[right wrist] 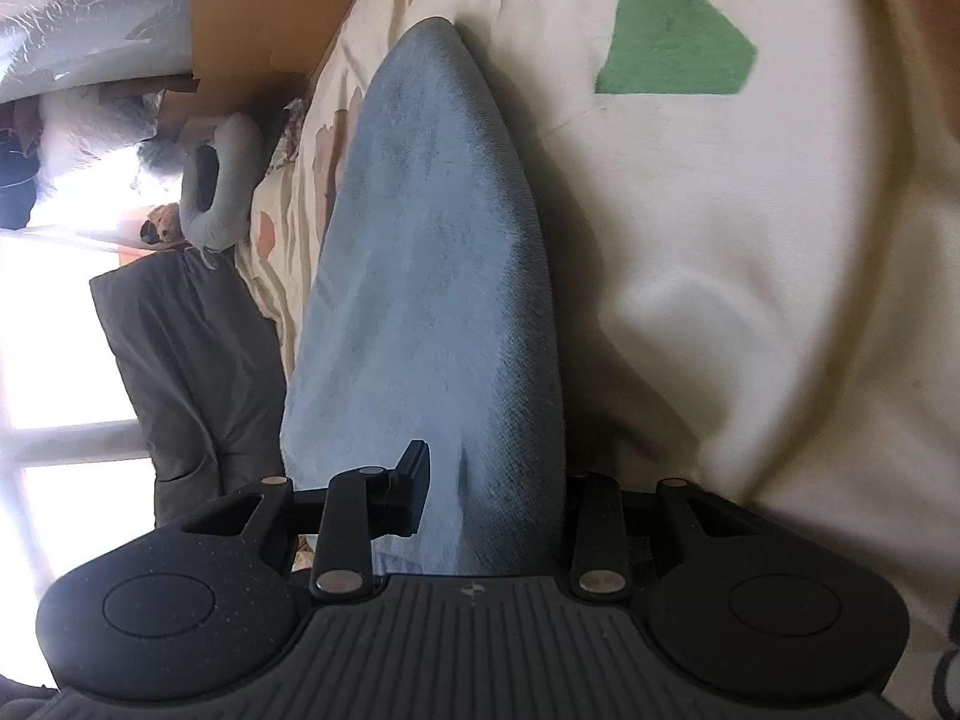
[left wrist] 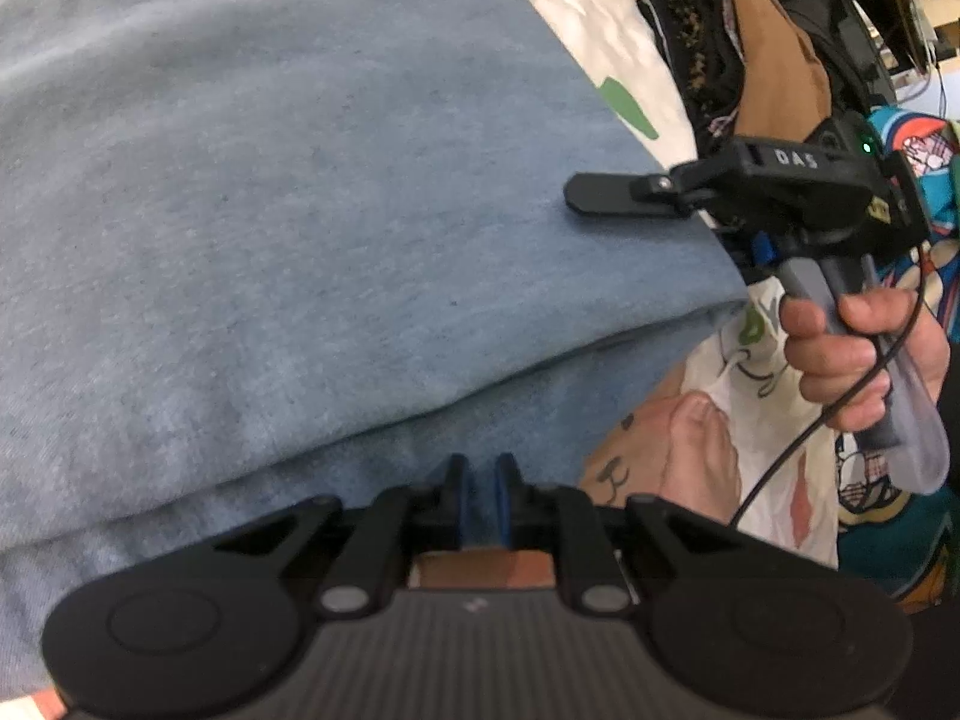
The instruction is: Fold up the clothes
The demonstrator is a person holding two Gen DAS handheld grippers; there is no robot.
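Note:
A blue-grey garment lies folded over itself on the bed and fills most of the left wrist view. At the bottom of that view my left gripper is shut on the near edge of its lower layer, with cloth pinched between the pads. At the garment's right edge my right gripper is held by a hand; one finger lies on top of the cloth. In the right wrist view the blue-grey garment runs up between the fingers of my right gripper. The left finger presses its side and the other finger is hidden under the cloth.
The garment rests on a cream bedsheet with green and pink patches. A pile of brown and dark clothes sits at the back right, beside colourful printed fabric. A dark grey garment, a grey cushion and cardboard lie beyond the bed.

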